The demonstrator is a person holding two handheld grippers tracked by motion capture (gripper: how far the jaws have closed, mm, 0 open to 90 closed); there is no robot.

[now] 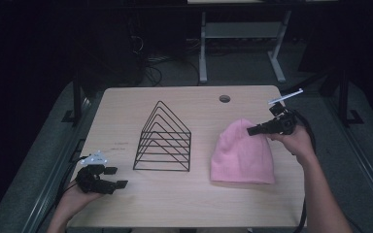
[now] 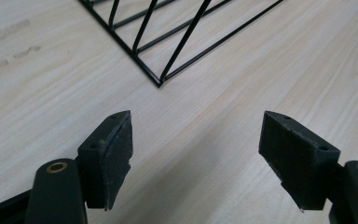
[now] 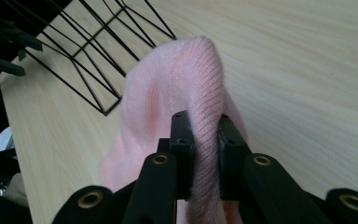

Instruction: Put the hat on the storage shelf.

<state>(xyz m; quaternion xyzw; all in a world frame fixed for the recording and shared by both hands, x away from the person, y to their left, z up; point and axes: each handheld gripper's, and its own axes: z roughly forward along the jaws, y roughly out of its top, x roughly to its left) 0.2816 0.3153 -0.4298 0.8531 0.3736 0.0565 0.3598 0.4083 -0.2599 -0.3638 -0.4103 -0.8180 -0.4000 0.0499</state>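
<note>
At the near left corner of the worktop (image 1: 126, 107) the left tongs (image 1: 114, 177) rest released, the 2 padded jaws spread wide over bare wood with nothing between them; in the left gripper view they point at a near corner of the wire rack (image 2: 161, 79).

The wire rack (image 1: 164, 141) stands mid-worktop — a row of thin black triangular dividers on a flat frame, upright and free of both tongs. It looks stiff and light.

Right of it lies the pink knit beanie (image 1: 243, 153), mostly flat on the wood, well apart from the rack. The right tongs (image 1: 250, 131) are clenched on its crown; in the right gripper view a ribbed fold of the beanie (image 3: 186, 88) bulges up between the jaws.

The hat should handle as soft, light and limp — it will sag and stretch from any single hold. The knit grips well against the pads, so slipping seems unlikely. A thick fold or the doubled brim is likely the surest place to take it.
</note>
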